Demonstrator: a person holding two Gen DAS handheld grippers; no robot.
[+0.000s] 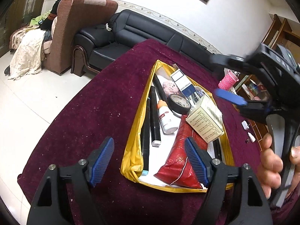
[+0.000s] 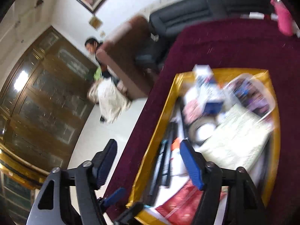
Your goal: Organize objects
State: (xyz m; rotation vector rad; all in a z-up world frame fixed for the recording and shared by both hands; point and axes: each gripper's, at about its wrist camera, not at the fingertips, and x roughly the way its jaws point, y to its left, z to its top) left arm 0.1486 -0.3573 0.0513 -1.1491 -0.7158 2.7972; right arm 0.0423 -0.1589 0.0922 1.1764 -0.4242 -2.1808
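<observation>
Both tongs wide open, gripping nothing, over the yellow tray (image 1: 135,131) on the maroon worktop (image 1: 93,112).
Left tongs (image 1: 149,161) hang above the tray's near end with the red packet (image 1: 180,161) under the gap, no contact. Right tongs (image 2: 148,165) are also empty; that view is blurred. Tray holds a beige box (image 1: 204,123) on top of the pile, a tape roll (image 1: 179,104), a white bottle (image 1: 166,120), black pens (image 1: 154,116) and a blue-white pack (image 1: 182,83). A hand (image 1: 271,165) grips the right handle.
</observation>
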